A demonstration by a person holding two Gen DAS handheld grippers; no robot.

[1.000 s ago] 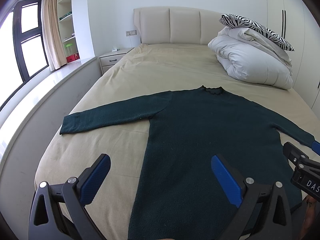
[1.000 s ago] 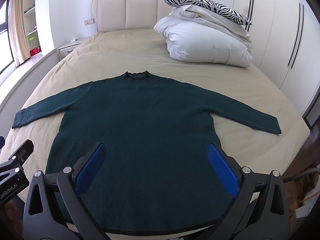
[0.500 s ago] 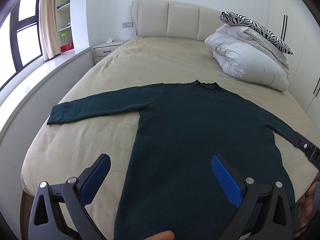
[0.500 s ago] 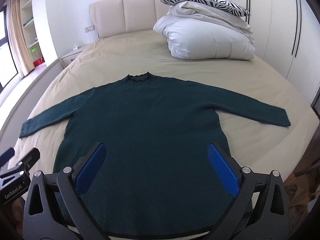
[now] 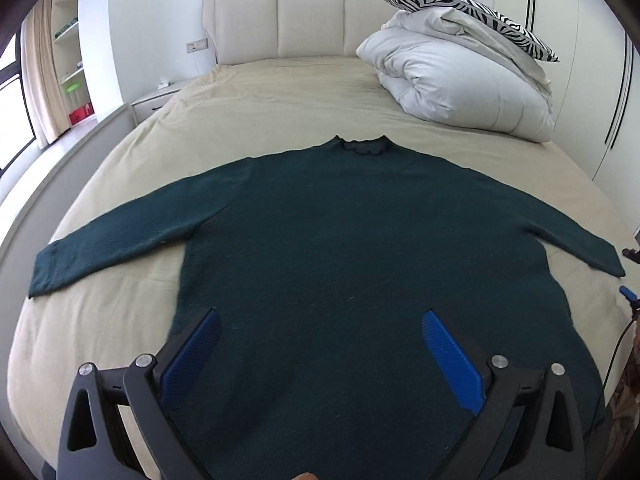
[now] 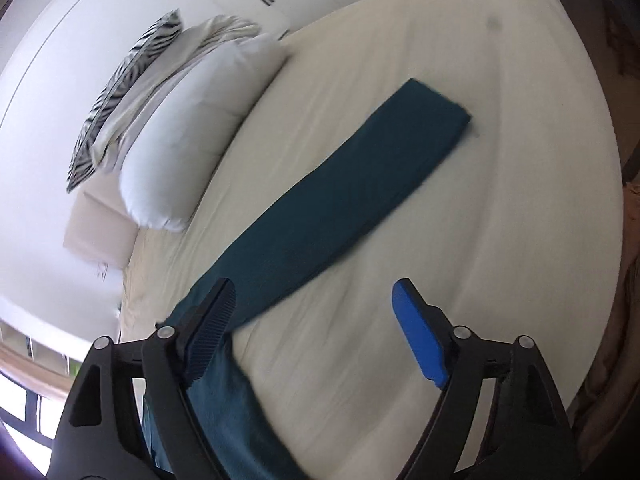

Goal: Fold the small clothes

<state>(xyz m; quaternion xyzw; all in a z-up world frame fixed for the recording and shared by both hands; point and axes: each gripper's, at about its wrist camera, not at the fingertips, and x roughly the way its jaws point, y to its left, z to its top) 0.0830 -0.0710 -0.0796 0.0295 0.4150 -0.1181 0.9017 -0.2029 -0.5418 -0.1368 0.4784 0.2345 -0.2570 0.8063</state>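
A dark green long-sleeved sweater [image 5: 352, 248] lies flat on the beige bed [image 5: 280, 96], collar toward the headboard, both sleeves spread out. My left gripper [image 5: 320, 340] is open and empty, above the lower middle of the sweater. My right gripper [image 6: 312, 312] is open and empty, rolled sideways over the sweater's right sleeve [image 6: 352, 196], near where the sleeve meets the body. The tip of the right gripper [image 5: 628, 276] shows at the right edge of the left wrist view, beside the cuff.
A folded white duvet [image 5: 460, 80] with a zebra-print pillow [image 5: 468, 4] sits at the bed's far right. A padded headboard [image 5: 280, 24], a nightstand [image 5: 156, 98] and a window ledge lie to the left. Wardrobe doors [image 5: 600, 72] stand at right.
My right gripper swung right and rolled, from over the sweater's hem to over its right sleeve. My left gripper shifted right to the sweater's middle. Both stayed open.
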